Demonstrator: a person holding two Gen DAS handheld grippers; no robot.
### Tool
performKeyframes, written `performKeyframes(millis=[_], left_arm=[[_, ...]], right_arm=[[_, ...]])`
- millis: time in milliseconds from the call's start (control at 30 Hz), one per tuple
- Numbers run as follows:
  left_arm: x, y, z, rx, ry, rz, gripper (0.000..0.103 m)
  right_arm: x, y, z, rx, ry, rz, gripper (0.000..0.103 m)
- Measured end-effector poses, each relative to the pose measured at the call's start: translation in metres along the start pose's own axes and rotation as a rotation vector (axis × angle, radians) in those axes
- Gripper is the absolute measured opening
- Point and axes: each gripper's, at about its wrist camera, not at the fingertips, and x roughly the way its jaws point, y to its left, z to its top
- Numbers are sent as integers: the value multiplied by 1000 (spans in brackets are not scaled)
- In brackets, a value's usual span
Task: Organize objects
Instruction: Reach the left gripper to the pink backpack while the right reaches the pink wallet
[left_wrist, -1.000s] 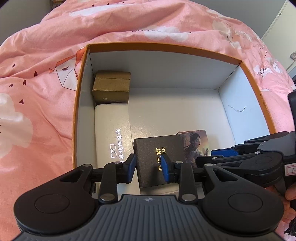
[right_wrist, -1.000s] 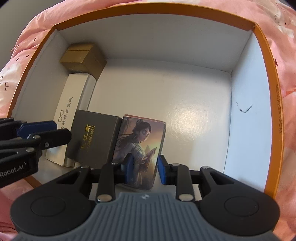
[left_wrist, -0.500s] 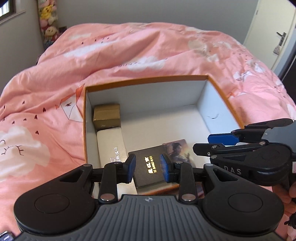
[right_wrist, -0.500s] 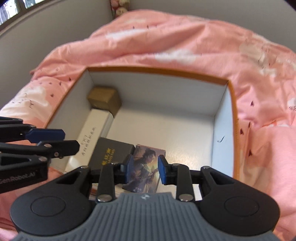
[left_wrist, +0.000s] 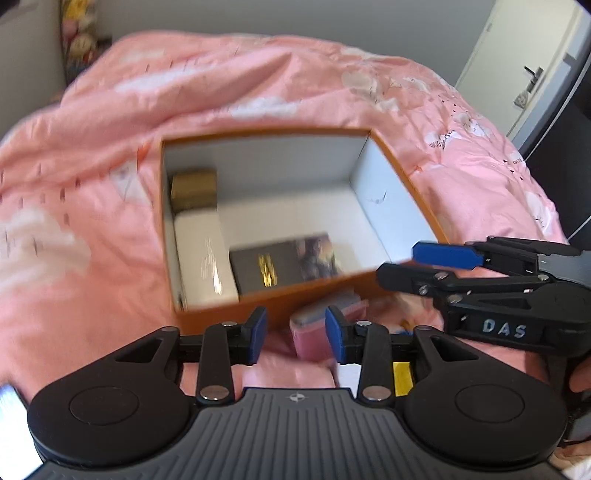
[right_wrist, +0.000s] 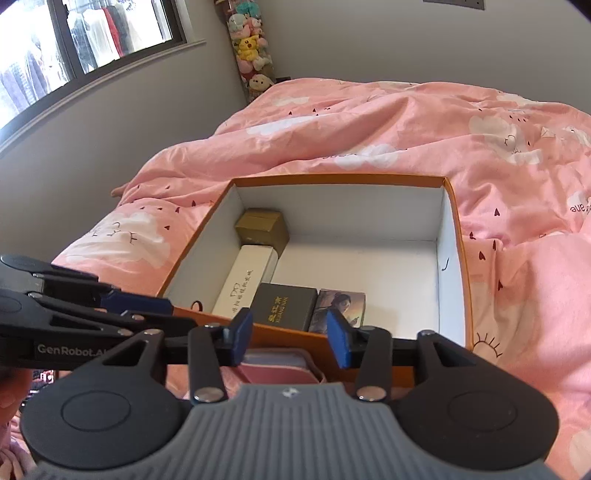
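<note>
An orange box with white walls sits on the bed. It holds a gold box, a long white box, a dark box with gold lettering and a picture box with a painted figure. My left gripper and my right gripper hover above the box's near rim. Both sets of jaws are opening and grip nothing. A pink case lies on the bed below them, outside the box. The left wrist view is blurred.
A pink duvet with cloud prints covers the bed all round the box. Plush toys hang in the far corner beside a window. A door stands at the right. A yellow-and-white item peeks out under my left gripper.
Both grippers have lifted up and back out of the box, leaving the dark box and the picture box lying inside. Their jaws now stand wider apart.
</note>
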Motion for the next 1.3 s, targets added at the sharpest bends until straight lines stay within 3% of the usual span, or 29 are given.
performKeyframes(millis=[167, 267, 400, 700, 767, 833, 1100, 1300], left_arm=[[8, 23, -21, -92, 83, 31, 49], [17, 30, -33, -115, 153, 17, 48], [30, 37, -49, -151, 263, -36, 49], [44, 27, -66, -132, 387, -55, 53], [44, 26, -66, -129, 378, -55, 46], [40, 25, -65, -120, 356, -41, 27], [19, 27, -48, -171, 199, -24, 19], [6, 31, -35, -276, 127, -18, 16]], right_arm=[[1, 4, -13, 0, 39, -7, 54], [7, 6, -21, 11, 112, 18, 51], [16, 8, -34, 15, 180, 18, 38], [24, 8, -47, 16, 238, 33, 35], [24, 11, -48, 1, 248, 48, 31], [24, 14, -49, -15, 256, 58, 30], [22, 27, -55, -110, 303, 97, 30], [21, 42, -63, -212, 335, 136, 30]])
